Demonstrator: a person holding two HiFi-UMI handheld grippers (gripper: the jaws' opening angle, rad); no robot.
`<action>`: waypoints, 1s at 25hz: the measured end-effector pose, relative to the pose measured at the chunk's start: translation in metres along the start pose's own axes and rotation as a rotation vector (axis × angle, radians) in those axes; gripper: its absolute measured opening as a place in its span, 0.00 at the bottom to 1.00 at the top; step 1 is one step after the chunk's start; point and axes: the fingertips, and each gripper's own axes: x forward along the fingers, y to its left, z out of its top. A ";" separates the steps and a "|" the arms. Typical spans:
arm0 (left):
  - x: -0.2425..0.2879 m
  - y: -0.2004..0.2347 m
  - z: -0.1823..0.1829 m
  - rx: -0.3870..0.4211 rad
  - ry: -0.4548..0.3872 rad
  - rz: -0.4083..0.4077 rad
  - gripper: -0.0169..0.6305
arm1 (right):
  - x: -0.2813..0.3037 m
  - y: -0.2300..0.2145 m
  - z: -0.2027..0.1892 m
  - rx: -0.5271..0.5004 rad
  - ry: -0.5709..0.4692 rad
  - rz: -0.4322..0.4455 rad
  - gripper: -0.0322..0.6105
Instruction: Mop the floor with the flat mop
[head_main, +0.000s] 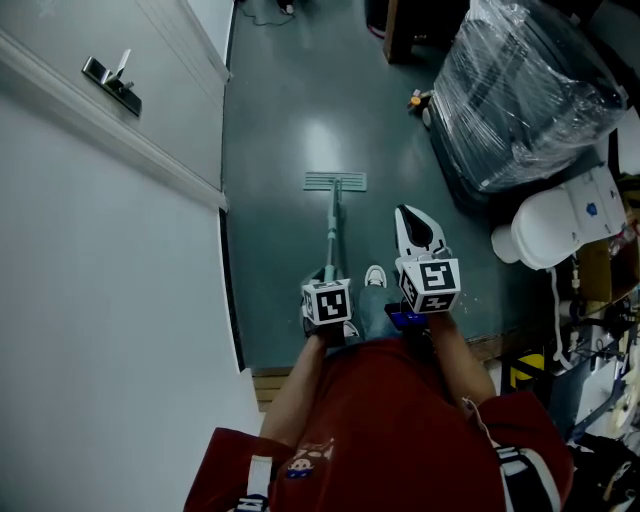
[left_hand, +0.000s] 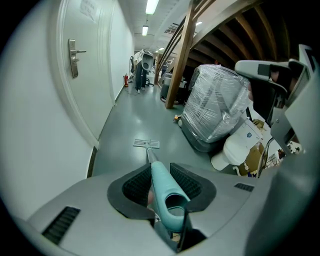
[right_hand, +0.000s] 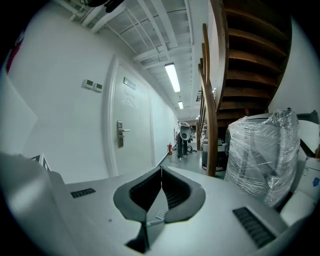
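Note:
The flat mop stands on the dark green floor, its pale head (head_main: 335, 181) flat on the ground ahead of me and its teal pole (head_main: 331, 235) slanting back to my left gripper (head_main: 327, 274). That gripper is shut on the teal handle grip (left_hand: 164, 186), which runs between its black pads (left_hand: 137, 185); the mop head (left_hand: 146, 144) shows far down the pole. My right gripper (head_main: 408, 216) hovers beside the pole to its right, apart from it. In the right gripper view its jaws (right_hand: 161, 171) meet at the tip, shut with nothing held.
A white wall and door with a metal handle (head_main: 112, 82) run along the left. A plastic-wrapped bulky load (head_main: 520, 90) and a white toilet-like fixture (head_main: 560, 225) stand at the right. A small orange object (head_main: 415, 100) lies on the floor. My shoe (head_main: 375, 277) is near the pole.

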 end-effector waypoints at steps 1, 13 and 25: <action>0.004 -0.001 0.008 0.001 -0.001 0.003 0.23 | 0.008 -0.004 0.004 -0.001 0.001 0.002 0.08; 0.063 -0.027 0.107 -0.009 0.001 0.028 0.23 | 0.087 -0.088 0.032 0.027 -0.022 0.023 0.08; 0.107 -0.057 0.191 -0.018 -0.010 0.083 0.23 | 0.146 -0.168 0.051 0.057 -0.019 0.046 0.08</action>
